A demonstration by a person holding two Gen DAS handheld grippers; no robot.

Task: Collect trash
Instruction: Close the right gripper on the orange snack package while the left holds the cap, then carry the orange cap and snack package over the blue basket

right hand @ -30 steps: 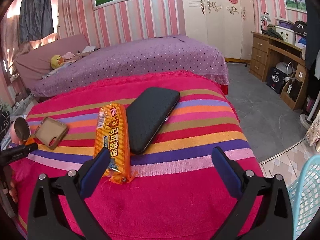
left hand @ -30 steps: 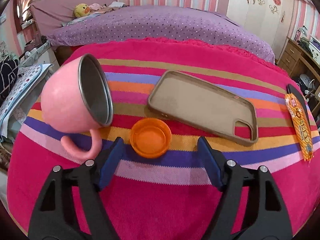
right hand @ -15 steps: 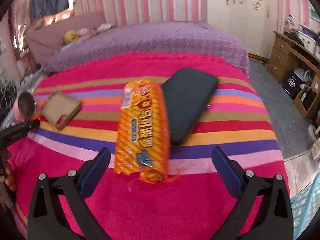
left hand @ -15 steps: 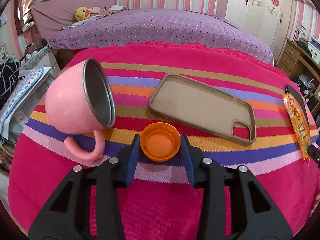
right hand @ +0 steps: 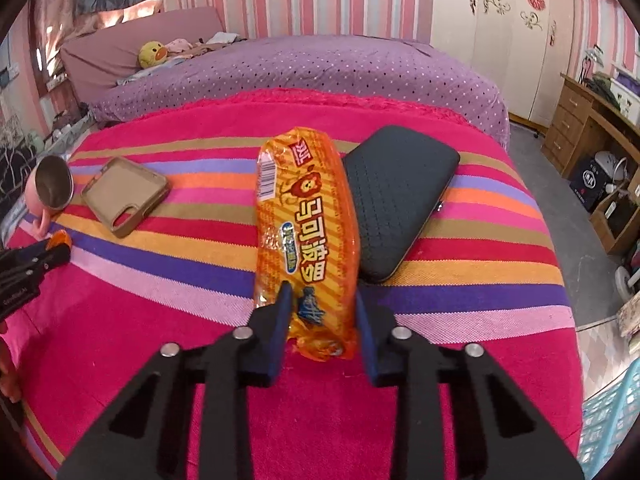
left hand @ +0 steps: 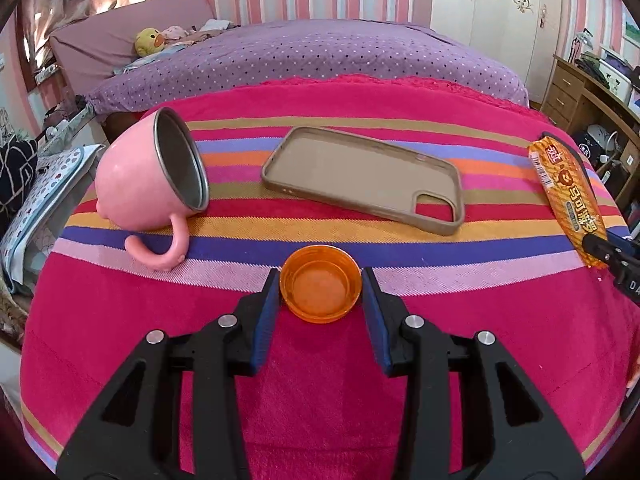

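Observation:
An orange bottle cap (left hand: 321,294) sits between the blue pads of my left gripper (left hand: 321,286), which is shut on its sides, just above the striped cloth. My right gripper (right hand: 322,308) is shut on the near end of an orange snack wrapper (right hand: 307,220), whose far end leans on a black case (right hand: 394,200). The wrapper also shows at the right in the left wrist view (left hand: 568,196). The cap also shows at the far left in the right wrist view (right hand: 60,237).
A pink mug (left hand: 148,184) lies on its side at the left. A tan phone case (left hand: 364,180) lies open side up behind the cap. A pale blue basket (right hand: 616,424) stands on the floor at the lower right. A purple bed (left hand: 304,60) lies behind.
My left gripper closed on the orange cap and drew it toward me. My right gripper moved up to the wrapper's near end and closed on it.

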